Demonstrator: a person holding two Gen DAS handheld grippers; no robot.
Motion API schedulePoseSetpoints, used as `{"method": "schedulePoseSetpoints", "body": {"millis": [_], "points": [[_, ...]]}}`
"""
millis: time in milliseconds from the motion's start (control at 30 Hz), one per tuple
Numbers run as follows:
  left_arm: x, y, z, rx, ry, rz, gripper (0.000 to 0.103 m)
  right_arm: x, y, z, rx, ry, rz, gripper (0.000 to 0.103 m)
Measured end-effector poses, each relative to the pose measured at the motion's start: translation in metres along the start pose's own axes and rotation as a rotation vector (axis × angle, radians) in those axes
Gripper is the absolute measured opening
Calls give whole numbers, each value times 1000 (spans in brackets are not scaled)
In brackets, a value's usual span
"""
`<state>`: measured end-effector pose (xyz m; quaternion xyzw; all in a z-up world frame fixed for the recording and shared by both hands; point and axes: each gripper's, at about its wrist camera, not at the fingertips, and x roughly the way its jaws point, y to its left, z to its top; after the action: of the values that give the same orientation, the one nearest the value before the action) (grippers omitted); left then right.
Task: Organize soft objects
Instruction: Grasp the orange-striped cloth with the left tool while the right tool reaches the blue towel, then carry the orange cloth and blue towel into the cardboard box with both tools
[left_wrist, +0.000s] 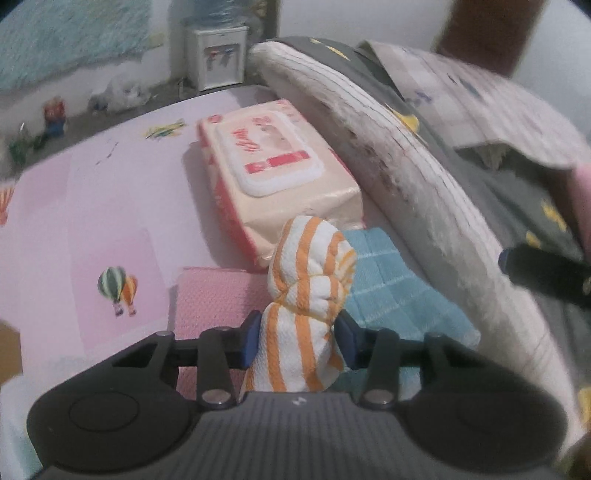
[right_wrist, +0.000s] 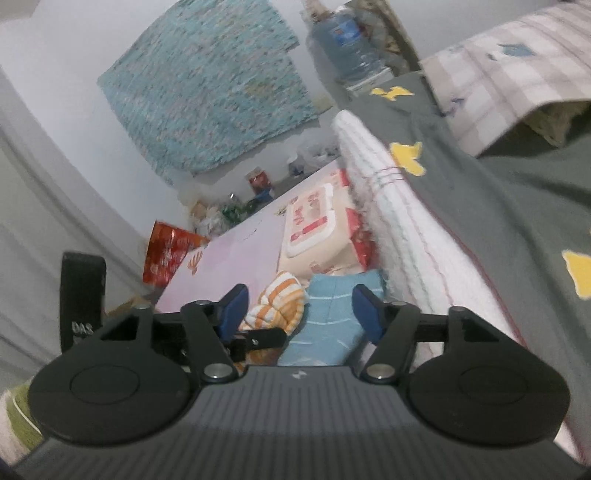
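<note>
**Gripping the striped cloth beside the wipes pack**

Squeezing from both sides, the left gripper (left_wrist: 299, 338) has its blue pads pressed into a twisted orange-and-white striped cloth (left_wrist: 314, 273), jaws drawn in close around the bundle's narrow waist. The cloth's lower end is hidden behind the gripper body, so whether it rests on the bed cannot be told. Under and beside it lie a blue cloth (left_wrist: 384, 284) and a pink cloth (left_wrist: 214, 299), both partly covered by the gripper. Just beyond sits a wipes pack (left_wrist: 273, 177) on the pink sheet (left_wrist: 74, 206); its label is too blurred to read. A white towel (left_wrist: 417, 184) runs along the right, with a grey blanket (left_wrist: 517, 199) behind it. A dark bar at the right edge is cut off and hard to identify.

The right wrist view shows what the left does not: the right gripper (right_wrist: 299, 306) stands about half open, nothing pressed between its pads, with the blue cloth (right_wrist: 332, 314) lying past the gap. Part of the left gripper's black linkage crosses in front of the striped cloth (right_wrist: 277, 299) there. This view also takes in a red bag (right_wrist: 166, 254) off the bed's edge and a water bottle (right_wrist: 347, 44), both blurred. The pink cloth is out of sight here.
</note>
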<state>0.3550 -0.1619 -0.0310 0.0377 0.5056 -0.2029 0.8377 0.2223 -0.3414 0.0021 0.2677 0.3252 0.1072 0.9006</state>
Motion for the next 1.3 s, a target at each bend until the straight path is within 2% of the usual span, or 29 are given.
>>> {"method": "schedulePoseSetpoints", "body": {"millis": [67, 133, 233, 333, 600, 700, 967, 1067, 1167, 1200, 1300], "points": [[-7, 7, 1, -38, -23, 2, 42, 7, 9, 2, -64, 28, -17, 71], [-16, 17, 1, -82, -56, 9, 42, 17, 20, 0, -149, 65, -33, 82], [-27, 32, 3, -156, -86, 2, 42, 41, 34, -7, -307, 147, -58, 91], [-32, 40, 5, -187, -94, 5, 42, 67, 46, -14, -421, 178, -169, 100], [-29, 47, 0, -218, -78, -5, 42, 123, 41, -27, -491, 321, -279, 101], [-28, 49, -1, -219, -72, -10, 42, 124, 41, -35, -539, 329, -294, 102], [-24, 49, -1, -238, -60, -14, 42, 120, 46, -36, -565, 372, -270, 102], [-27, 47, -1, -239, -64, -15, 42, 119, 47, -40, -581, 361, -281, 100], [-35, 43, -1, -240, -75, -21, 42, 115, 46, -41, -575, 346, -279, 81], [-39, 42, -1, -242, -75, -28, 42, 112, 45, -41, -562, 349, -272, 70], [-57, 43, -1, -279, -81, -73, 42, 107, 42, -41, -540, 341, -272, 59]]}}
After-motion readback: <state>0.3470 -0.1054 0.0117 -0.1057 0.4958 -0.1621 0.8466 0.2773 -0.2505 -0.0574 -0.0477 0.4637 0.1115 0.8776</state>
